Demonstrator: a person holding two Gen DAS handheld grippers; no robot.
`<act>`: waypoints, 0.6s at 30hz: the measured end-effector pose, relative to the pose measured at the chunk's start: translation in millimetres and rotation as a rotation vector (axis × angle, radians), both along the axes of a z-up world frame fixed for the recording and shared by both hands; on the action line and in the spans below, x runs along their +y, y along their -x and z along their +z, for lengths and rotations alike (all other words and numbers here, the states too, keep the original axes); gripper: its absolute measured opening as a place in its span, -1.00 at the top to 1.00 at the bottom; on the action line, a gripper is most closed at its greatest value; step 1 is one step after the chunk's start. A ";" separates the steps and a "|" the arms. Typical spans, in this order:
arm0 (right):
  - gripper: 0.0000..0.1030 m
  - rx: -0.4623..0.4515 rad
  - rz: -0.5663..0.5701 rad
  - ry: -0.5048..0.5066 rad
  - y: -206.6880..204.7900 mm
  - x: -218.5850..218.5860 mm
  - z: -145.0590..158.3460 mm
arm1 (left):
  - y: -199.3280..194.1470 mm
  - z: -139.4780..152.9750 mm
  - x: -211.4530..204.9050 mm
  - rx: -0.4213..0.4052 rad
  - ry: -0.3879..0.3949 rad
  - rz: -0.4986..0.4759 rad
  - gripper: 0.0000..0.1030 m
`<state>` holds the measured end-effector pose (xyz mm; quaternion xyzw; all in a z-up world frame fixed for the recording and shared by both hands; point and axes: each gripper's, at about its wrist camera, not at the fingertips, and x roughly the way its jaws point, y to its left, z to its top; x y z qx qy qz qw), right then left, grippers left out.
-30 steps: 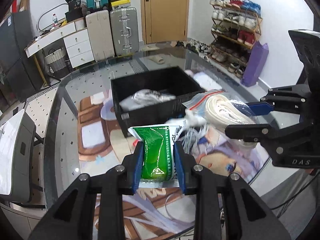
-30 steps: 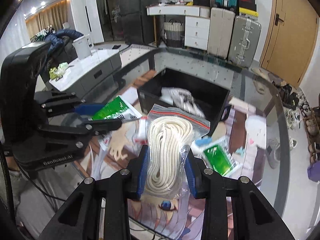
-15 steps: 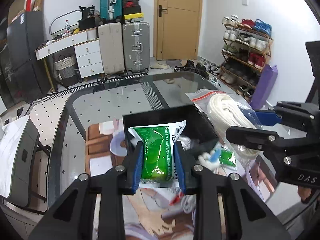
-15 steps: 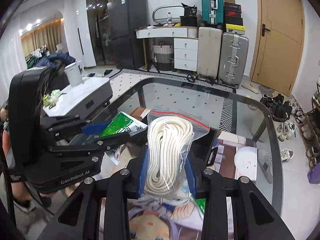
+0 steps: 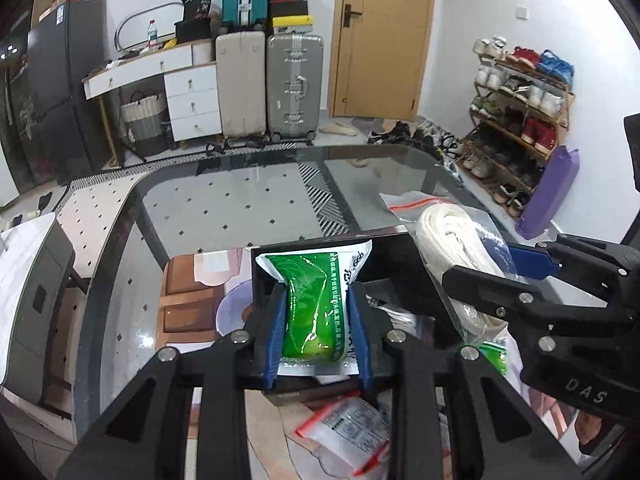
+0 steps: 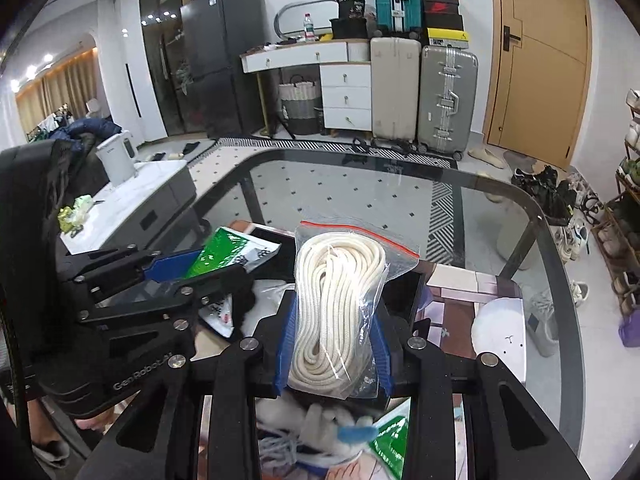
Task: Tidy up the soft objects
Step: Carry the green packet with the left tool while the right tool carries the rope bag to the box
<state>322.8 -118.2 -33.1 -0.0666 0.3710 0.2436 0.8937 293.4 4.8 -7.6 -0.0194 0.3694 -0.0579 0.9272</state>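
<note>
Left hand-held gripper [image 5: 318, 328], clenched on a green-and-white packet [image 5: 316, 304], blue pads pressing both its sides, packet upright above the near wall of a black bin [image 5: 394, 256] on the glass tabletop [image 5: 224, 204]. Right hand-held gripper [image 6: 334, 344], clenched on a clear zip bag of coiled white rope [image 6: 338, 300], red seal strip at the top, bag standing upright between the pads and held over the same bin. Seen from the left wrist, the rope bag just right of the green packet, both hovering side by side over the bin, apparently not touching. Inside the bin, partly hidden by the gripper frames, pale bagged items; exact contents hard to tell. On the tabletop below the left gripper, a clear packet with red edging and printed label [image 5: 352, 436]; nearby, another green packet [image 5: 494, 354], half hidden. Below the right gripper, blurred white soft items and a blue piece [image 6: 356, 434]. Under the glass, a printed picture mat [image 5: 192, 304]. Behind, suitcases [image 5: 294, 84], a white drawer unit [image 5: 192, 100], a wooden door [image 5: 384, 36] and a shoe rack [image 5: 520, 108].
</note>
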 end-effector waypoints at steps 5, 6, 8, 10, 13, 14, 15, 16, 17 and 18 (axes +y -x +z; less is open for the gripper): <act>0.34 0.039 -0.005 0.011 -19.1 2.0 -22.0 | -11.8 -15.3 0.3 0.049 0.026 0.013 0.45; 0.34 0.042 -0.003 0.021 -21.0 4.0 -24.8 | -13.4 -19.0 -0.5 0.057 0.019 0.011 0.45; 0.34 0.048 -0.003 0.035 -22.9 5.5 -31.1 | -14.7 -22.8 -3.1 0.068 0.007 0.012 0.45; 0.34 0.063 -0.004 0.034 -26.4 5.1 -37.2 | -15.2 -27.2 -4.9 0.087 0.013 0.007 0.45; 0.34 0.071 0.002 0.033 -26.6 5.9 -41.1 | -17.1 -29.3 -7.2 0.109 0.028 0.000 0.45; 0.34 0.071 0.004 0.036 -26.0 6.2 -41.2 | -16.2 -29.3 -8.4 0.105 0.021 -0.002 0.45; 0.34 0.071 0.006 0.037 -25.3 6.5 -41.1 | -15.2 -29.6 -8.4 0.104 0.018 -0.003 0.44; 0.34 0.072 0.007 0.038 -24.8 6.7 -41.0 | -14.9 -29.2 -8.2 0.105 0.019 -0.003 0.44; 0.34 0.073 0.008 0.035 -24.7 6.2 -41.1 | -14.9 -29.0 -7.8 0.106 0.024 -0.002 0.44; 0.34 0.073 0.009 0.032 -24.2 6.2 -41.0 | -15.0 -29.2 -6.8 0.110 0.033 -0.002 0.43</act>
